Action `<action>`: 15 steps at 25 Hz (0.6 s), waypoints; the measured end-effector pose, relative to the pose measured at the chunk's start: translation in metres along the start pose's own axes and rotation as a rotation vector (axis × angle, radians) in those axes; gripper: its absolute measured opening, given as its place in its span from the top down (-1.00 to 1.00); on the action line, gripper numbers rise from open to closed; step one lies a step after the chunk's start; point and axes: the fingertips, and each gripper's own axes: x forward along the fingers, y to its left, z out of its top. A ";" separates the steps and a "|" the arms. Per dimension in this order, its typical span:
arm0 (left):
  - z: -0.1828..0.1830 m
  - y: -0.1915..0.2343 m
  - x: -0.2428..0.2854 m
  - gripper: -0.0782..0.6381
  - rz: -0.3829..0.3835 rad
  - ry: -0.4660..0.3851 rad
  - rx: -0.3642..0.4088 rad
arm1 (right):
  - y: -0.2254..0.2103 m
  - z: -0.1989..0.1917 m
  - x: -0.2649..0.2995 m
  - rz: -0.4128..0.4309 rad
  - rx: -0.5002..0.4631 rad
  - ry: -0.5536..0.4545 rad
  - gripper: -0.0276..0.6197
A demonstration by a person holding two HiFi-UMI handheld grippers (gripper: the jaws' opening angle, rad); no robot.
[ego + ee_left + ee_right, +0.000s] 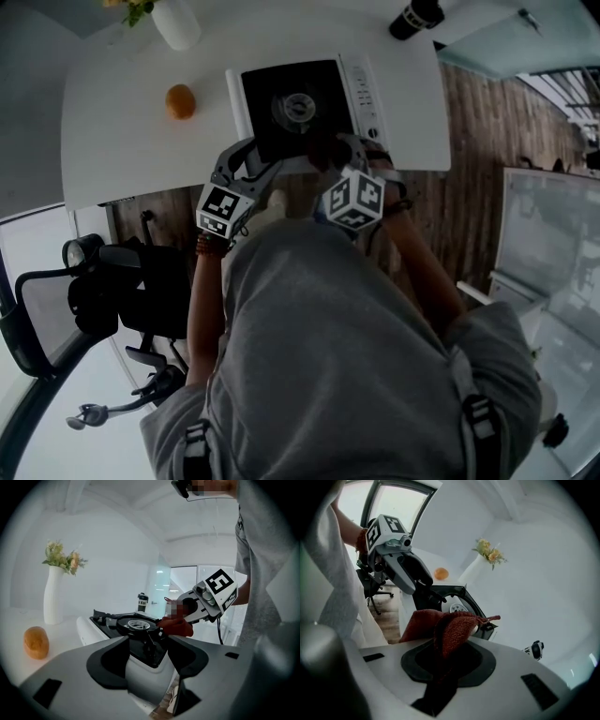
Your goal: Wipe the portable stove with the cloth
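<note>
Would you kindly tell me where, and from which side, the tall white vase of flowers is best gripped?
Probably round the middle of the tall white vase, jaws level, coming from the side facing the black-topped portable stove, since the round orange fruit sits in front. It stands upright with slim, straight walls, and the flowers block a grasp from above.

Stove (pixel 281 94) occupies the table's (pixel 112 150) right half. Left half open, save an orange (pixel 180 101) and a vase (pixel 176 22) at back.

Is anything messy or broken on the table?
Nothing is spilled or broken. Only the portable stove looks odd: it sits right at the near edge of the table, where a push might slide it off.
</note>
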 end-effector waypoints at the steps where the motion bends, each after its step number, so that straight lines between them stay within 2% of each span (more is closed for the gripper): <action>1: 0.000 0.000 0.000 0.04 -0.003 0.001 0.000 | 0.002 0.002 0.002 -0.005 -0.003 0.002 0.69; 3: -0.001 0.001 -0.001 0.04 -0.004 0.001 0.002 | 0.005 0.007 0.004 0.001 -0.017 0.006 0.70; 9: -0.001 0.001 -0.001 0.04 0.004 0.000 0.004 | 0.015 0.023 0.012 0.087 -0.002 -0.019 0.74; 13: -0.001 0.000 -0.003 0.04 0.001 0.025 -0.028 | 0.021 0.035 0.017 0.105 -0.048 0.023 0.74; 15: 0.000 0.000 -0.003 0.04 0.003 0.014 -0.018 | 0.025 0.043 0.020 0.112 -0.067 0.021 0.74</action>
